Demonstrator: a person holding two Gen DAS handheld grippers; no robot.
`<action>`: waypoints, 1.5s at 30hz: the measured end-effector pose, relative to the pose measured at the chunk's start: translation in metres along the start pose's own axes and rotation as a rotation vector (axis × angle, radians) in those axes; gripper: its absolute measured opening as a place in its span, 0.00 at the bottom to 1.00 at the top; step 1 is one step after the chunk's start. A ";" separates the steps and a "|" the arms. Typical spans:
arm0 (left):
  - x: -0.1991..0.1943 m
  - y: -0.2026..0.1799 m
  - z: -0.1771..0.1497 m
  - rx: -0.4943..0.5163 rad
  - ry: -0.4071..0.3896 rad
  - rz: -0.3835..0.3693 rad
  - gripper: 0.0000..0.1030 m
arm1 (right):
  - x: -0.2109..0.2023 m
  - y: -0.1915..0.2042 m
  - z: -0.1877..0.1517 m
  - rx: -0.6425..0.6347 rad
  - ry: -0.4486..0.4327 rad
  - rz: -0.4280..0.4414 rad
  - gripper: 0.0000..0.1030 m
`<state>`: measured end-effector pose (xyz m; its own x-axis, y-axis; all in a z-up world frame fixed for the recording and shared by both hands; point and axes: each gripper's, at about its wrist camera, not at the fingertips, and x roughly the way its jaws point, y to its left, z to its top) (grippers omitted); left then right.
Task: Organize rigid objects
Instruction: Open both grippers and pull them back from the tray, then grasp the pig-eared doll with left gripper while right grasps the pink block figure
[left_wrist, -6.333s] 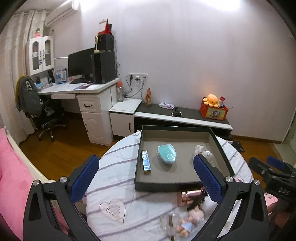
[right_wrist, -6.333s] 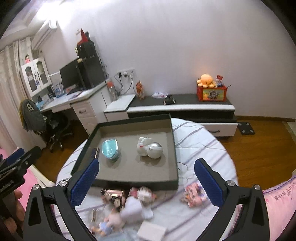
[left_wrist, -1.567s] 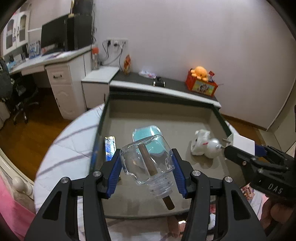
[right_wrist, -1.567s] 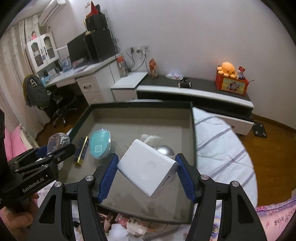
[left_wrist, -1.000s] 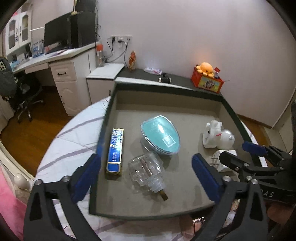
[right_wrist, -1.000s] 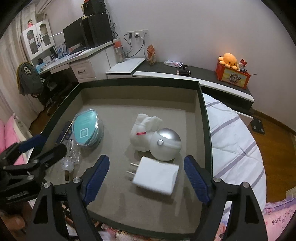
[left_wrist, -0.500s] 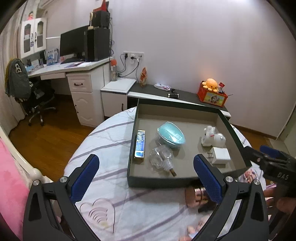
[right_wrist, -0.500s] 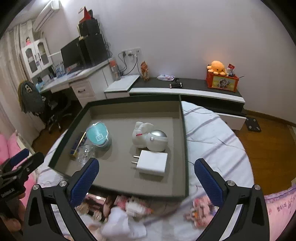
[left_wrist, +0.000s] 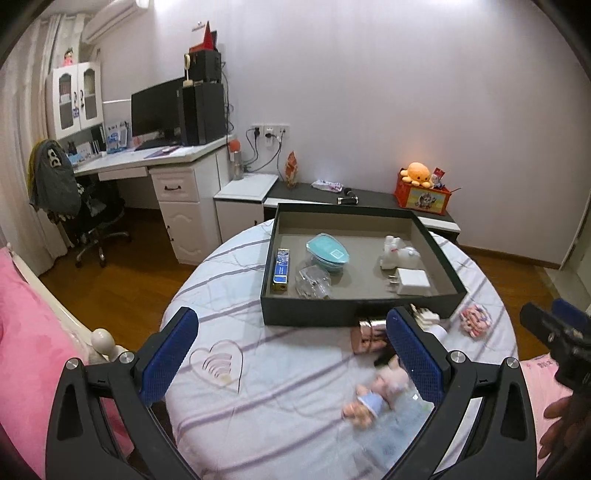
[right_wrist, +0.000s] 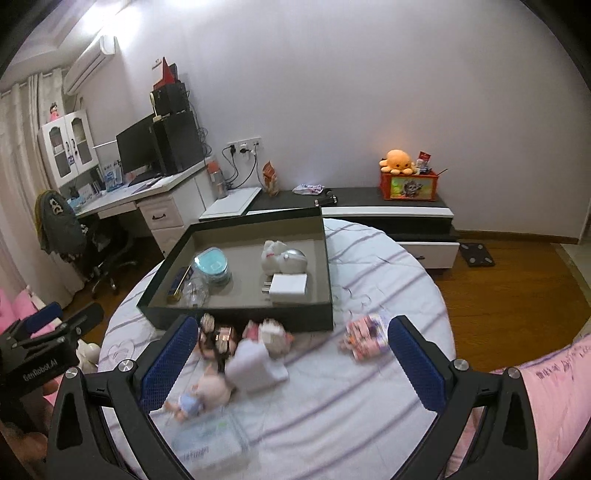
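Note:
A dark tray (left_wrist: 354, 315) (right_wrist: 236, 317) sits on the round striped table. It holds a clear glass bottle (left_wrist: 313, 283) (right_wrist: 195, 292), a white charger (left_wrist: 412, 280) (right_wrist: 289, 288), a teal case (left_wrist: 328, 252) (right_wrist: 213, 267), a blue-gold box (left_wrist: 280, 270) and a white-silver toy (left_wrist: 397, 255) (right_wrist: 282, 254). My left gripper (left_wrist: 291, 360) is open and empty, held back over the table's near side. My right gripper (right_wrist: 290, 360) is open and empty above loose items in front of the tray.
In front of the tray lie a rose-gold cylinder (left_wrist: 369, 334) (right_wrist: 221, 336), a small doll (left_wrist: 369, 400) (right_wrist: 201, 393), a white block (right_wrist: 255, 363), a clear box (right_wrist: 210, 439) and a pink packet (left_wrist: 474, 319) (right_wrist: 365, 338). A pink bed (left_wrist: 26, 347) lies to the left.
Both grippers let go of the glass bottle and the white charger in the tray, opened, and pulled back and up away from the tray.

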<state>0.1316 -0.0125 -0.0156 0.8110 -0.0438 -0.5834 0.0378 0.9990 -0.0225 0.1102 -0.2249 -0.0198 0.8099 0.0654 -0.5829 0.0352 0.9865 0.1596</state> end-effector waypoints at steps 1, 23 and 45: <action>-0.008 0.000 -0.004 -0.002 -0.005 -0.005 1.00 | -0.006 -0.001 -0.005 0.001 -0.002 -0.001 1.00; -0.048 -0.001 -0.045 -0.030 0.014 -0.018 1.00 | -0.047 0.008 -0.055 -0.023 0.027 0.021 1.00; 0.004 -0.039 -0.048 0.065 0.115 -0.104 1.00 | -0.012 -0.019 -0.044 0.002 0.085 -0.035 1.00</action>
<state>0.1049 -0.0515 -0.0562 0.7286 -0.1423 -0.6701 0.1583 0.9867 -0.0374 0.0747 -0.2379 -0.0508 0.7556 0.0430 -0.6537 0.0639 0.9882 0.1389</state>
